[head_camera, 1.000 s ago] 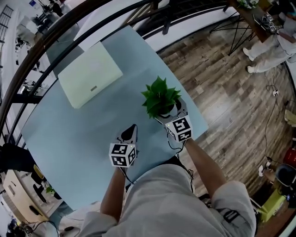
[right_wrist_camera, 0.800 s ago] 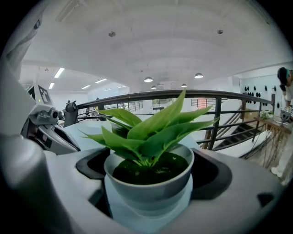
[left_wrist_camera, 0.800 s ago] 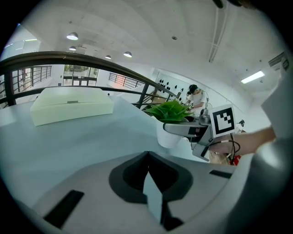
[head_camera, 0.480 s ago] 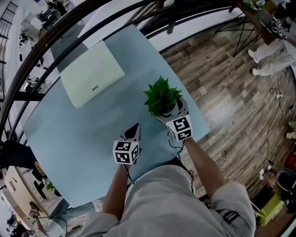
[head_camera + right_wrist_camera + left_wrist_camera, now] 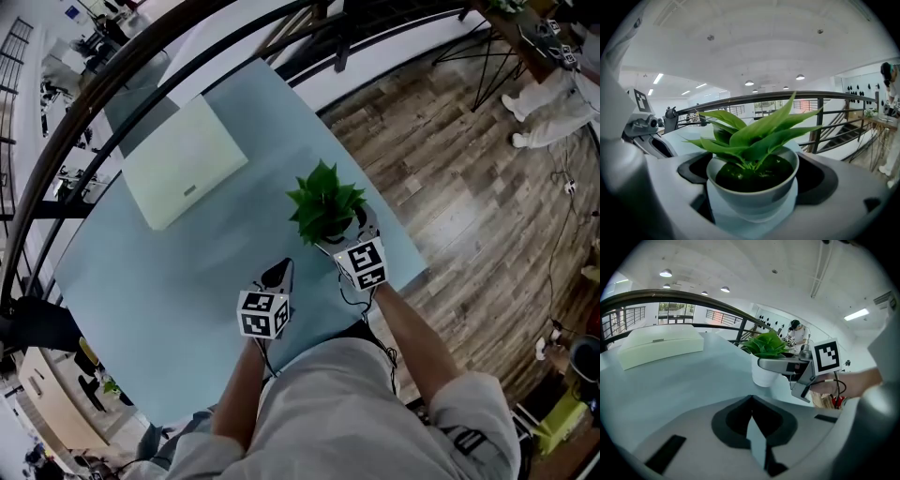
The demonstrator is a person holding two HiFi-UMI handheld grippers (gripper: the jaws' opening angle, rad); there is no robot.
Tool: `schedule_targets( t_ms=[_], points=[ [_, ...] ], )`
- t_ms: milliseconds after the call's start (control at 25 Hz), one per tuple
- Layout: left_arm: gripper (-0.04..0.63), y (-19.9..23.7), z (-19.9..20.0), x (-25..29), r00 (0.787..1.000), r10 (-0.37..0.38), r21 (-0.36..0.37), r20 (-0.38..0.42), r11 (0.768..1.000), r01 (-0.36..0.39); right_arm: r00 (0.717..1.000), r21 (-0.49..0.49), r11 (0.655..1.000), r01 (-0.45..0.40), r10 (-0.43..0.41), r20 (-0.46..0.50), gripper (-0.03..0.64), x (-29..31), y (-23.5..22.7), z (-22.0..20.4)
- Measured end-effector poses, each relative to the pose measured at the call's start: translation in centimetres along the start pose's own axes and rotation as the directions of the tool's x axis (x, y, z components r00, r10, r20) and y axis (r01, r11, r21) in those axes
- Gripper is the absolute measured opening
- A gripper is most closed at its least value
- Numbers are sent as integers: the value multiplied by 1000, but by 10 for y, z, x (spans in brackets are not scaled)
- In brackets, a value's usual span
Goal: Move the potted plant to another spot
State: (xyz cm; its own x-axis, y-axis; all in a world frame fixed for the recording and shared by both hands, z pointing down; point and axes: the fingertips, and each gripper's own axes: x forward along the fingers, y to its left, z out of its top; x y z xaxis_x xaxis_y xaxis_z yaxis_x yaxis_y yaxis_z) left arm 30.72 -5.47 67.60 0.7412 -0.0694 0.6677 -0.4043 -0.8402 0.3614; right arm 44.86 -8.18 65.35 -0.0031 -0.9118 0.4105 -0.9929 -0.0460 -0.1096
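**Over pale blue table: right tool clamped on plant, left tool idle**

At table (image 5: pixel 169 272) rear left: pale flat box (image 5: pixel 183 159), well apart from everything else. Behind it, dark curved railing (image 5: pixel 141 66).

Nearer centre, by the near edge: left gripper (image 5: pixel 278 272). Jaws pressed together, nothing between them, tip aimed across bare tabletop. Cannot tell whether hovering or resting.

Just right of that: potted plant (image 5: pixel 323 202). White pot, dark soil, broad green leaves, upright, near table's right edge. Sits squarely between jaws of right gripper (image 5: pixel 345 232). Jaws spread to pot width, one against each side of the pot wall below the rim. Cannot tell whether pot base touches tabletop.

Beyond table's right edge: wooden floor (image 5: pixel 450 187), thin cable trailing across it.

At far right top: person in white (image 5: pixel 548 112), well apart from table.
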Motion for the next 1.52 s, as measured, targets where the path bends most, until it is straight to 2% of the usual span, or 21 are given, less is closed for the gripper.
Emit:
schedule_targets(
  t_ms=[480, 1120, 1520],
  points=[
    [12, -14, -5, 1, 999, -35, 24, -18, 999, 35, 999, -17, 1000, 25, -26, -43, 545, -11, 2, -15],
    [12, -24, -12, -5, 998, -64, 32, -10, 997, 65, 996, 52, 997, 58, -54, -68, 545, -33, 2, -31],
    [12, -37, -15, -14, 996, -87, 58, 9, 995, 86, 993, 49, 994, 95, -92, -72, 545, -59, 14, -40]
  ],
)
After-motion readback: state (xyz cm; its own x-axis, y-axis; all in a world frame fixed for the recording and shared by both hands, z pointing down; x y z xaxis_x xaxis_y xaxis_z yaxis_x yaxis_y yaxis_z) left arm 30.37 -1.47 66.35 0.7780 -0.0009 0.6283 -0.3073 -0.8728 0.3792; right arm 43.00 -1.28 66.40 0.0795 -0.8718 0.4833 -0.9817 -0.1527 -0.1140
